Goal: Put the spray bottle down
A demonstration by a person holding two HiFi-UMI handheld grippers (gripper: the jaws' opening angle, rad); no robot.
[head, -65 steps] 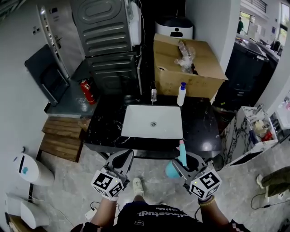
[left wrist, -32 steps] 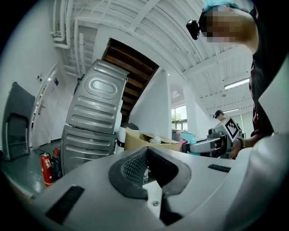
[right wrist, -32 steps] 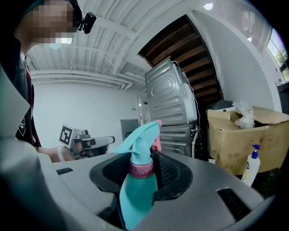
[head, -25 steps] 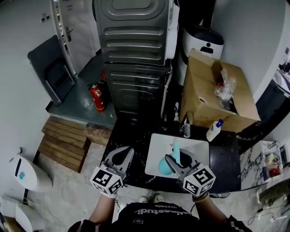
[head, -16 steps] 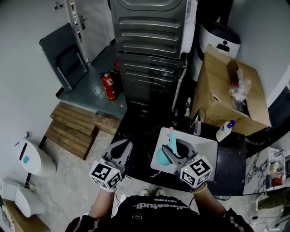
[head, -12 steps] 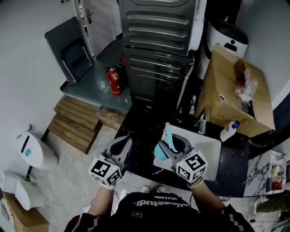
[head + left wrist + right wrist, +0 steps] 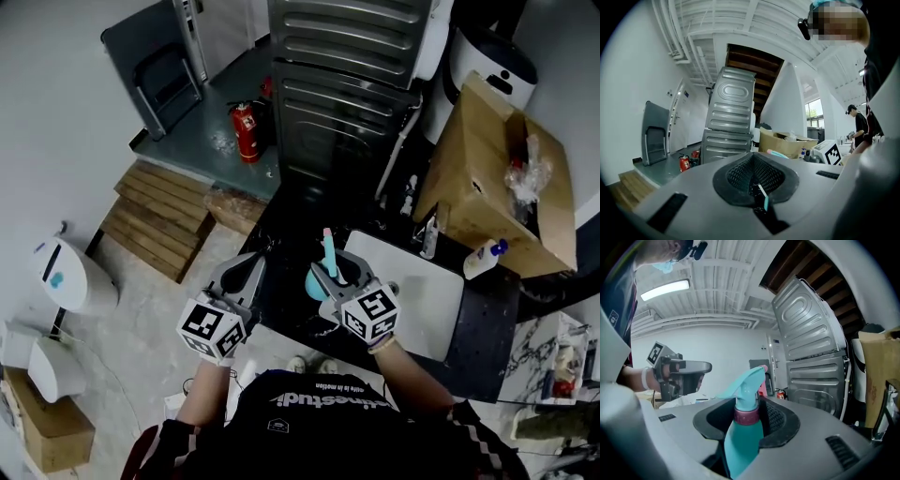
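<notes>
A teal spray bottle (image 7: 319,277) with a pink-tipped nozzle stands upright between the jaws of my right gripper (image 7: 334,272), which is shut on its body. In the right gripper view the spray bottle (image 7: 743,437) fills the gap of the right gripper (image 7: 746,414), dark red collar just above the pads. It hangs over the black counter (image 7: 286,246), just left of the white sink (image 7: 422,300). My left gripper (image 7: 244,276) is a little to the left at the counter's edge, pads together, holding nothing. In its own view the left gripper (image 7: 754,177) shows its pads meeting.
Stacked grey metal machines (image 7: 352,84) rise behind the counter. An open cardboard box (image 7: 506,178), a white bottle with a blue cap (image 7: 485,257) and a tap (image 7: 430,234) stand past the sink. A fire extinguisher (image 7: 246,131), wooden pallet (image 7: 155,220) and white bin (image 7: 64,277) lie left.
Both grippers have shifted left and lower. The bottle, earlier over the sink, now hangs over the black counter beside it. The right grip is unchanged.
</notes>
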